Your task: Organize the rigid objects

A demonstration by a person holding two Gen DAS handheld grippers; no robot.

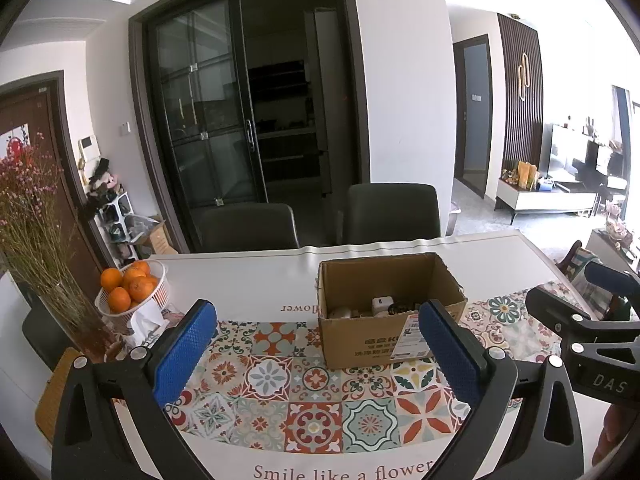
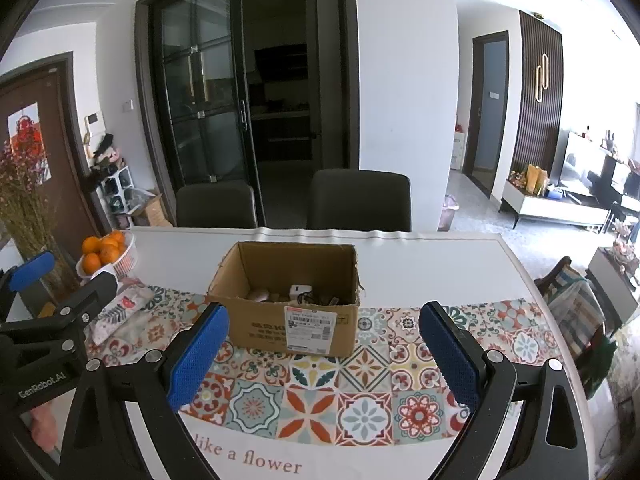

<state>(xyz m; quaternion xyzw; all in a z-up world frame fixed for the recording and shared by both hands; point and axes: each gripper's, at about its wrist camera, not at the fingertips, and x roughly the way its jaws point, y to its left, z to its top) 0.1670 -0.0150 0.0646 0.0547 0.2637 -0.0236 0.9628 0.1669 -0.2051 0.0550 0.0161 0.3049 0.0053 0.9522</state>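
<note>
An open cardboard box [image 1: 394, 340] [image 2: 288, 330] stands on the patterned tablecloth. Inside it lie several small objects, among them a white charger block [image 1: 381, 305] [image 2: 299, 292], a pale rounded item [image 2: 258, 294] and dark cables. My left gripper [image 1: 318, 312] is open and empty, held above the cloth in front and left of the box. My right gripper [image 2: 324, 318] is open and empty, centred in front of the box. The right gripper also shows at the right edge of the left wrist view [image 1: 592, 320]; the left one shows at the left edge of the right wrist view [image 2: 48, 300].
A white basket of oranges [image 1: 132, 288] [image 2: 106, 254] and a tissue pack [image 2: 120, 312] sit on the table's left. A vase of dried flowers [image 1: 36, 240] stands at the far left. Two dark chairs [image 1: 394, 214] stand behind the table [image 2: 440, 264].
</note>
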